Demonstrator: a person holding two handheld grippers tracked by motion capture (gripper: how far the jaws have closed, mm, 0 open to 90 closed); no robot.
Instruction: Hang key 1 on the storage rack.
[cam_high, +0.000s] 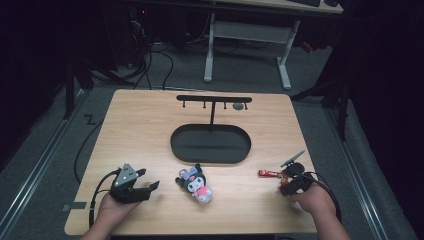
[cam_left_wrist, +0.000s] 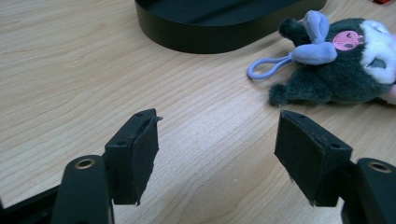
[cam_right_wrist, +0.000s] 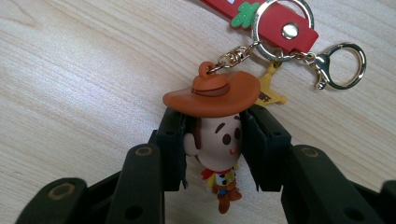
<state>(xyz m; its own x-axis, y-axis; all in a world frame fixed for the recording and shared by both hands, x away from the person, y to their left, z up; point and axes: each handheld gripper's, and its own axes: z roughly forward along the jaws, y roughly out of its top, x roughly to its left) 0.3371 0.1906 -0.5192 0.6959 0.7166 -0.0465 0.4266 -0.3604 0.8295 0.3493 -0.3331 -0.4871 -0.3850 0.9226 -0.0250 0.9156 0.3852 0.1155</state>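
On the wooden table (cam_high: 140, 130), right tongs (cam_right_wrist: 212, 140) clench a cowboy keychain (cam_right_wrist: 217, 121); left tongs (cam_left_wrist: 217, 158) rest released.

We see a plush toy (cam_high: 195, 184) lying near a black stand (cam_high: 210, 144) on the wooden table (cam_high: 140, 130).

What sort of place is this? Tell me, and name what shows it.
Probably a lab or workshop set up for recording. A light wooden table stands on grey carpet in a dark room, cables trail across the floor behind it, and a white-legged desk frame stands beyond. A black oval-based hanger stand waits on the table.
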